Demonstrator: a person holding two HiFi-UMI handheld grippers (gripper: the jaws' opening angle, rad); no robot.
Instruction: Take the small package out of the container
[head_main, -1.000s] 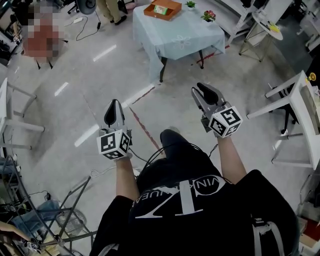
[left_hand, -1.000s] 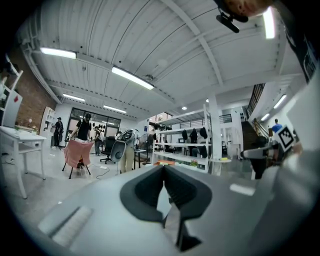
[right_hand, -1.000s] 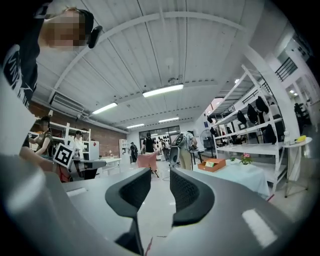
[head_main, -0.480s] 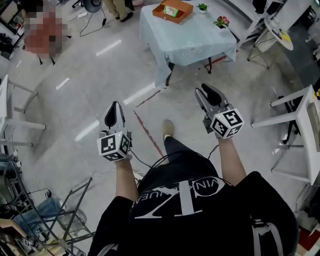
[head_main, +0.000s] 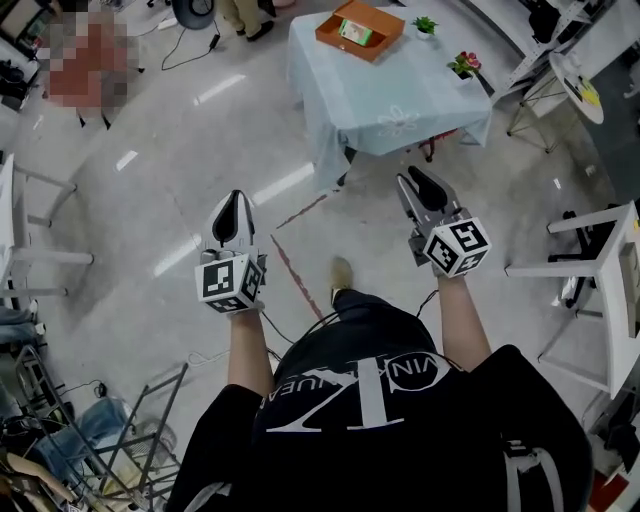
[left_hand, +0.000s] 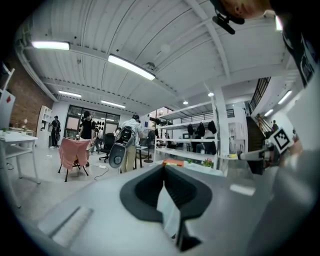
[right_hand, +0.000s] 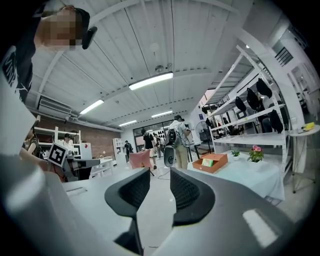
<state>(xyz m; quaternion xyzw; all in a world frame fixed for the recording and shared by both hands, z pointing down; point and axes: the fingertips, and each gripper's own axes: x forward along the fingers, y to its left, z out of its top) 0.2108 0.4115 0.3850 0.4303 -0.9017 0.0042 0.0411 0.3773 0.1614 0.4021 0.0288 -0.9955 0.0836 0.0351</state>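
Grey polished floor (head_main: 150, 200) underfoot, open workshop around. Left gripper (head_main: 235, 200) held level, jaws clenched together, nothing between. Right gripper (head_main: 412, 180) level too; jaws just eased wider, now standing apart, gap empty. Both well short of table (head_main: 400, 110), draped in pale blue cloth. Orange open container (head_main: 378, 48) at its far corner. Small package (head_main: 355, 32) lies flat inside: rectangular, green, paler face. Green potted plant (head_main: 425, 24) and pink-flowered potted plant (head_main: 463, 66) stand near container.

The right gripper (right_hand: 160, 187), fingers (right_hand: 186, 192) just opened and apart, faces the orange container (right_hand: 212, 162).
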